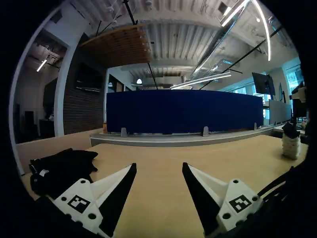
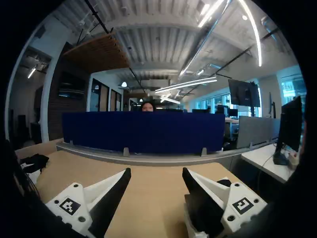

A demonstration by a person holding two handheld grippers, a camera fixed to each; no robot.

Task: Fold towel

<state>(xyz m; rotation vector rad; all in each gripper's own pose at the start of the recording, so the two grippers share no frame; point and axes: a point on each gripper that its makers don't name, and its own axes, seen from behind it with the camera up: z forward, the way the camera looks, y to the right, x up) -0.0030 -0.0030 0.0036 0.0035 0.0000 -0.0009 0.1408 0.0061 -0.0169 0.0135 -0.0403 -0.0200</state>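
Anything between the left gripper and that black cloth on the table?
Nothing visible does: the black cloth lies on the table right beside the open left gripper, at its view's left edge.

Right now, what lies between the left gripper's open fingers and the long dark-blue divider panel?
Bare light-wood tabletop, as the left gripper view shows; the crumpled black cloth sits aside.

A light wooden tabletop (image 1: 166,156) spans the lower field in the left gripper view. A dark blue divider panel (image 1: 178,111) stands along its far edge at 12 o'clock. A slatted wood ceiling panel (image 1: 117,45) hangs at 11 o'clock. In the right gripper view, a desk monitor (image 2: 289,127) stands at 3 o'clock on a white side desk (image 2: 261,156).
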